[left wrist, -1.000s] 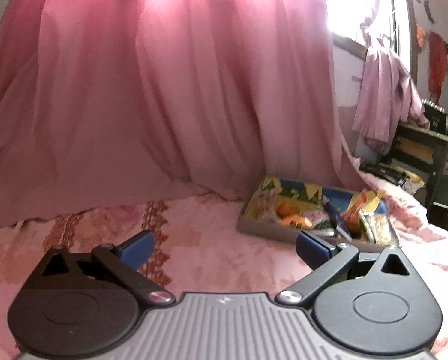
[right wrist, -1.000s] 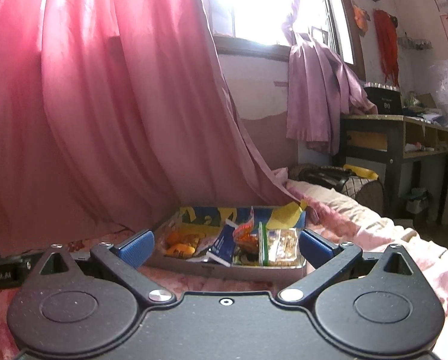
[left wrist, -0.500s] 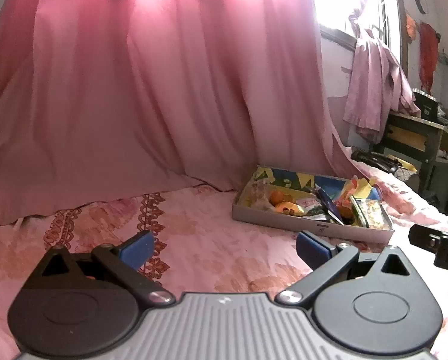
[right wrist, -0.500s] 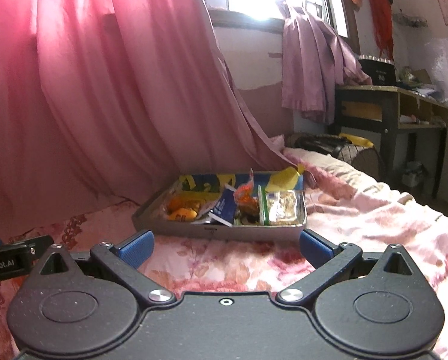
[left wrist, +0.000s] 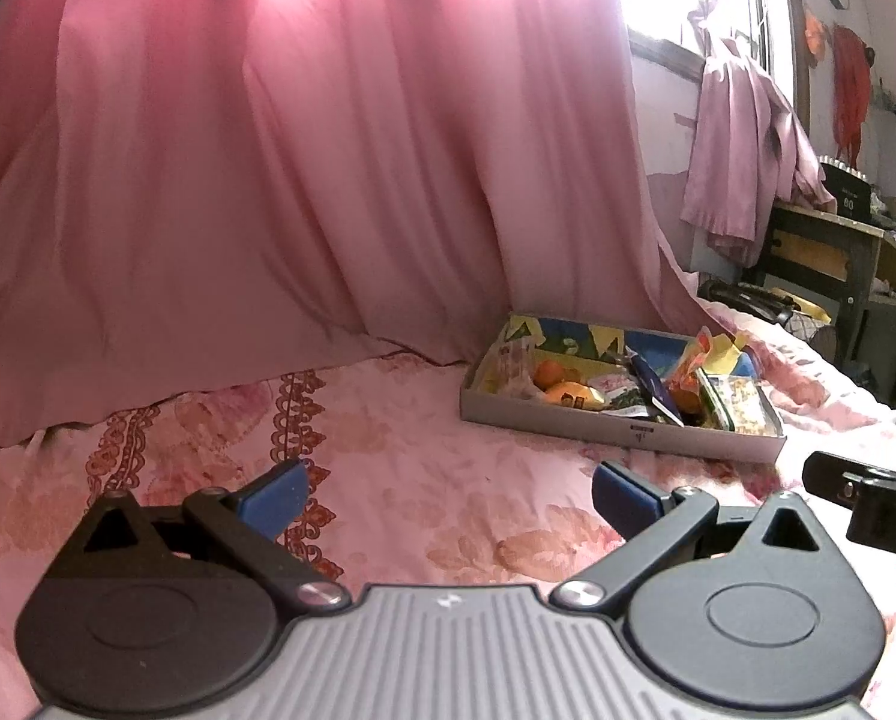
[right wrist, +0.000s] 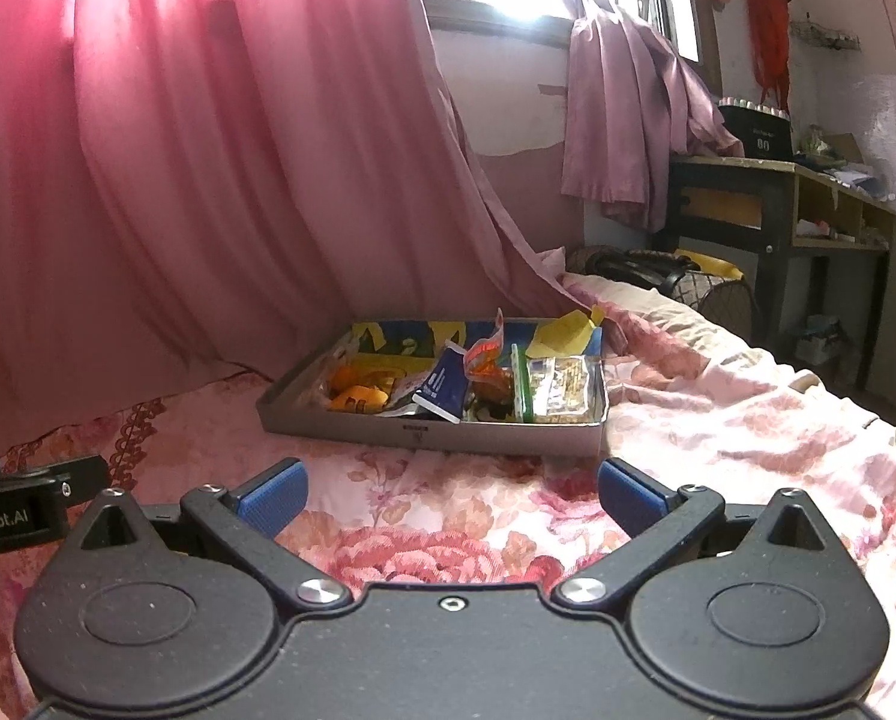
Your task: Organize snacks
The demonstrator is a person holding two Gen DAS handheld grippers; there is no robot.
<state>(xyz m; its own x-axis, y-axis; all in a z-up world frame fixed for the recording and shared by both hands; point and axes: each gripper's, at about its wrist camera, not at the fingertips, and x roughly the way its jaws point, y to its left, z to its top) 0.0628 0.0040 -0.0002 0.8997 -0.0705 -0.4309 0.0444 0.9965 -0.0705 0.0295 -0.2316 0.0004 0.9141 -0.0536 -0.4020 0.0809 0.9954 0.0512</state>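
Note:
A shallow grey cardboard box (left wrist: 568, 417) (right wrist: 351, 429) lies on the pink floral bedspread and holds several snack packets: an orange pack (right wrist: 357, 399), a blue packet (right wrist: 444, 384), a red-orange wrapper (right wrist: 484, 360) and a clear bag of nuts (right wrist: 559, 393). My left gripper (left wrist: 448, 495) is open and empty, short of the box and to its left. My right gripper (right wrist: 448, 495) is open and empty, a little in front of the box's near wall. The right gripper's edge shows at the right of the left wrist view.
A pink curtain (left wrist: 297, 180) hangs down to the bed behind the box. A dark wooden desk (right wrist: 778, 198) and a basket (right wrist: 688, 282) stand past the bed's right side. The bedspread (right wrist: 718, 420) spreads around the box.
Both grippers have drawn back and tilted down, so the box sits farther off and more bedspread shows. Each gripper's edge now appears in the other's view. Jaws stayed open.

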